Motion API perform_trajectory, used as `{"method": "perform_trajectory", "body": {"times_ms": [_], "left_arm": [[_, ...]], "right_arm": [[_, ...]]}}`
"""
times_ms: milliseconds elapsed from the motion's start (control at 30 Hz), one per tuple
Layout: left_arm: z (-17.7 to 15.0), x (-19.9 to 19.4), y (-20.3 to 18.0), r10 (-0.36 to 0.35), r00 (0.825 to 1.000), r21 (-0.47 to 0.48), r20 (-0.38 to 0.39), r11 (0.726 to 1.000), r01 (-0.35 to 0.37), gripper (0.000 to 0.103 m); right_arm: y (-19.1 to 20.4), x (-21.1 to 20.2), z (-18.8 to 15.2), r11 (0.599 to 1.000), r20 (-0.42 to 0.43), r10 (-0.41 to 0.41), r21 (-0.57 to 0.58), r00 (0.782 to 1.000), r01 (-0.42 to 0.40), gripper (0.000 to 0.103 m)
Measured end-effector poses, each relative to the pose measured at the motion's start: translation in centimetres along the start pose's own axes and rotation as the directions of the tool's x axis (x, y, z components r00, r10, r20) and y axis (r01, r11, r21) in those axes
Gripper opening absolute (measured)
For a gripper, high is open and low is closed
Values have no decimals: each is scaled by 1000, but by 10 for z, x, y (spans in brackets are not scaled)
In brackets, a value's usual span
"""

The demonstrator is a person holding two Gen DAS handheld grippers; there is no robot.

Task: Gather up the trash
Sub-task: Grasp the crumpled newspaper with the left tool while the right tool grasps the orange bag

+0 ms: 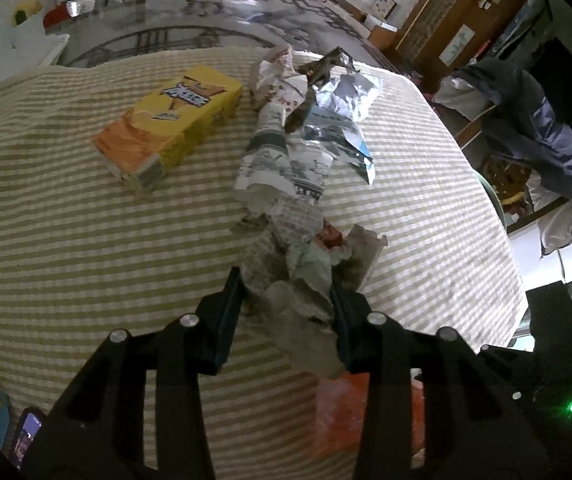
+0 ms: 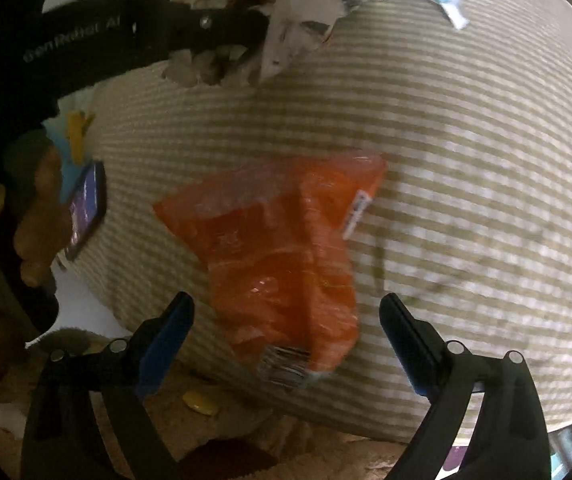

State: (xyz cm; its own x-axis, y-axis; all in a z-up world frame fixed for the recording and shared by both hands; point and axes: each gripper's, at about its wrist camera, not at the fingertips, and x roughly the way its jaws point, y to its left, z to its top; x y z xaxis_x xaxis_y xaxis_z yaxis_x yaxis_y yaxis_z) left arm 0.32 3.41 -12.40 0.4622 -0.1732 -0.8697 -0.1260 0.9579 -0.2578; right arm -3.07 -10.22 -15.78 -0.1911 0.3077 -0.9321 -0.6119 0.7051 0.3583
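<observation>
My left gripper [image 1: 286,292] is shut on a crumpled wad of newspaper [image 1: 302,276] at the near end of a trash pile on the striped tablecloth [image 1: 85,248]. Farther along the pile lie more crumpled newspaper [image 1: 281,168], a silver foil wrapper [image 1: 342,120] and a yellow-orange carton [image 1: 169,120] on its side. An orange plastic bag [image 2: 281,248] lies flat near the table's front edge; it shows under the left gripper too [image 1: 342,412]. My right gripper [image 2: 286,316] is open, one finger on each side of the bag's near end. The left gripper also shows at the upper left of the right wrist view [image 2: 241,28].
A phone [image 2: 87,208] lies at the table's left edge beside a blue and yellow item [image 2: 71,148]. A chair draped with dark clothing [image 1: 534,120] stands right of the table. A yellow cap [image 2: 199,402] lies on the brown floor below the table's edge.
</observation>
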Motion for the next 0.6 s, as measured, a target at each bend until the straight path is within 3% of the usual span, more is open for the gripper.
{"method": "perform_trajectory", "body": {"times_ms": [67,200,433,600], "left_arm": [[0,0,0,4,1000,-6,5,1000,-4,39],[3,-6,3,12,1000,-8,27,1000,-12,39],[12,-15,-5,8,998,17,65,1000,-9,39],[19,-26,-12,3,995,31,96,999,-6,39]], "right_arm": [[1,3,2,1000,-2,-6,-2,1000,6,82],[4,4,5,1000,16,-17,3,1000,17,52],[-11,-23,10,997,150,-70,50,986,63,51],[-29,-51,21,987,282,-114,145,953,75,51]]}}
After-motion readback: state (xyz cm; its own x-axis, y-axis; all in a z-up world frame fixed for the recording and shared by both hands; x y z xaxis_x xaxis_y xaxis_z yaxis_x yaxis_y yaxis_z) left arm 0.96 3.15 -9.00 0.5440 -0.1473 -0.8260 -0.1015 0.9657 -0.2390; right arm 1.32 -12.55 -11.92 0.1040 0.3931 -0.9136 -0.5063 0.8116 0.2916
